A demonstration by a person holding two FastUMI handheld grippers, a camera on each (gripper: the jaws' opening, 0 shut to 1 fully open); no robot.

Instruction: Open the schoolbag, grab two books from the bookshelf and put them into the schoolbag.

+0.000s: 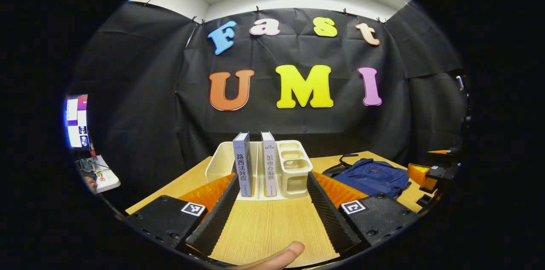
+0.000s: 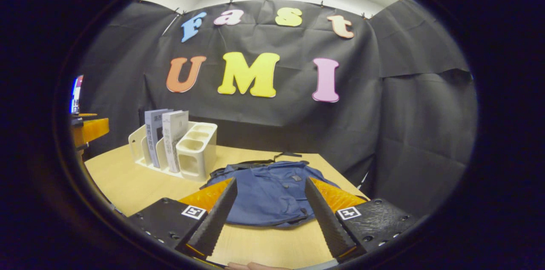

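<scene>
Your left gripper [image 1: 272,185] is wide open, facing two books [image 1: 255,163] in the bookshelf [image 1: 294,168]. Your right gripper [image 2: 268,202] is wide open above the schoolbag [image 2: 270,193].

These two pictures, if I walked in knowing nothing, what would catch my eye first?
Probably the white bookshelf standing on the wooden table, with two grey books upright in its slots, straight ahead of the open left gripper. Next, the blue schoolbag lying flat to the shelf's right, looking closed as far as can be seen, with the open right gripper aimed at it.
</scene>
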